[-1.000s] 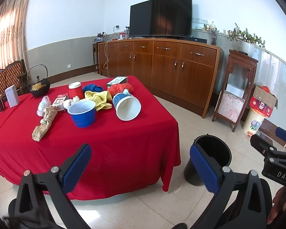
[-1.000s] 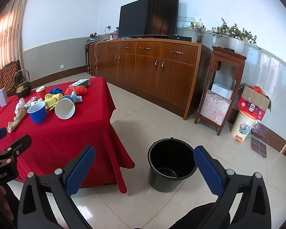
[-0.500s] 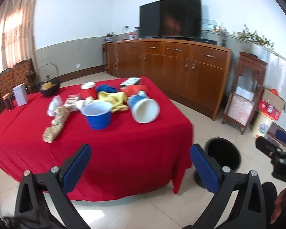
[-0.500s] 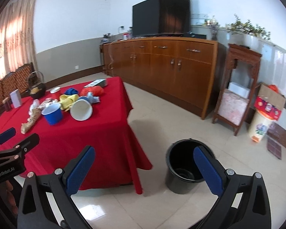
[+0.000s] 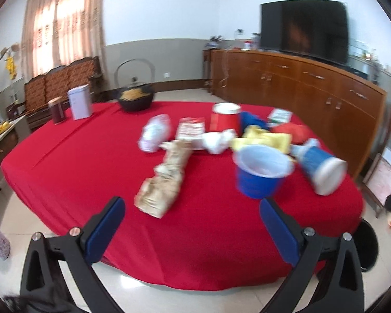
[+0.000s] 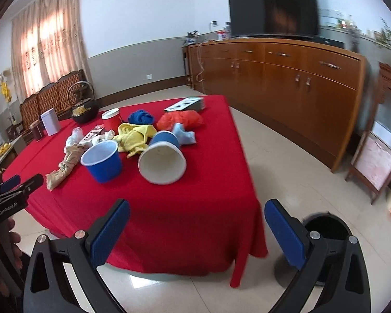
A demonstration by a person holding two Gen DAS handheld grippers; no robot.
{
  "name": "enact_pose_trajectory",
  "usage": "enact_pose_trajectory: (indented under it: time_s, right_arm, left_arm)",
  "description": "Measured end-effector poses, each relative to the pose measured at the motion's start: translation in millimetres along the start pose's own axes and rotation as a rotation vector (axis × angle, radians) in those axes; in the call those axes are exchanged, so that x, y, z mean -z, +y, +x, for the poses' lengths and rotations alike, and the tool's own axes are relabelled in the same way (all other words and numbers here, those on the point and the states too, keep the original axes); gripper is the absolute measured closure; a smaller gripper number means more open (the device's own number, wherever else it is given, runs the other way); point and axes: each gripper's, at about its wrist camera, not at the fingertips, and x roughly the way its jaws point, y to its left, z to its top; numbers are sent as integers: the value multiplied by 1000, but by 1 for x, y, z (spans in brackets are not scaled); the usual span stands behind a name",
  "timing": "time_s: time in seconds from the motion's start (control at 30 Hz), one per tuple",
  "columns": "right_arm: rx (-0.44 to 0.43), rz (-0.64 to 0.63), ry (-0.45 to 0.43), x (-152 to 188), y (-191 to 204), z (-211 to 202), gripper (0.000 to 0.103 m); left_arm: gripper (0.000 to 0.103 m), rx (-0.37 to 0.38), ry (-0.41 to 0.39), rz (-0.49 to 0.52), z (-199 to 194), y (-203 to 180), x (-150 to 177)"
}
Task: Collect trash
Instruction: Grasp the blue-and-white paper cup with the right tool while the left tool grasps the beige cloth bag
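Observation:
Trash lies on a table with a red cloth [image 5: 78, 161] [image 6: 195, 203]: a crumpled brown paper bag [image 5: 164, 180] [image 6: 65, 164], an upright blue cup [image 5: 260, 172] [image 6: 103, 160], a tipped blue cup [image 5: 320, 167] [image 6: 163, 161], a red cup [image 5: 225, 120] [image 6: 111, 121], a white wad [image 5: 217, 140], a clear plastic wad [image 5: 155, 134], coloured cloths. A black bin [image 6: 323, 234] [image 5: 366, 245] stands on the floor right of the table. My left gripper [image 5: 191, 232] is open and empty, before the table's near edge. My right gripper [image 6: 196, 232] is open and empty, short of the table.
A black kettle [image 5: 135, 99], a white tin [image 5: 79, 104] and a dark jar [image 5: 56, 110] stand at the table's far left. A long wooden sideboard [image 6: 286, 78] with a TV [image 6: 271, 7] lines the back wall. A wooden stand [image 6: 378, 135] is at the right.
Both grippers have swung left and moved closer to the table; the trash looks larger and the bin has slid toward the right edge of both views. Both stay open.

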Motion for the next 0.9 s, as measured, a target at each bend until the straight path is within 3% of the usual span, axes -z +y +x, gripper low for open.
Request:
enact_pose_trajectory:
  time_s: [0.07, 0.2, 0.37, 0.47, 0.53, 0.57, 0.6, 0.7, 0.9]
  right_arm:
    - [-19, -1, 6, -7, 5, 17, 3]
    - [-17, -16, 35, -22, 10, 61, 23]
    - [-20, -6, 91, -26, 5, 105, 35]
    - [-29, -9, 98, -26, 4, 116, 41]
    - [-41, -12, 102, -27, 6, 124, 50]
    - [-51, -10, 110, -28, 7, 129, 65]
    - [-57, -10, 111, -27, 8, 132, 91]
    - [-79, -1, 94, -27, 9, 133, 98]
    - [-72, -10, 29, -31, 9, 111, 100]
  left_arm:
    - [0, -29, 9, -13, 15, 10, -2]
    - [0, -88, 38, -32, 53, 28, -8]
    - [5, -89, 78, -21, 83, 34, -8]
    - [20, -62, 110, -19, 95, 33, -2]
    - [35, -39, 109, -20, 97, 31, 2]
    - [41, -27, 100, -18, 96, 29, 4]
    - [60, -16, 90, -18, 94, 29, 5]
    - [77, 13, 69, -24, 91, 28, 0]
    - [80, 40, 3, -35, 66, 23, -15]
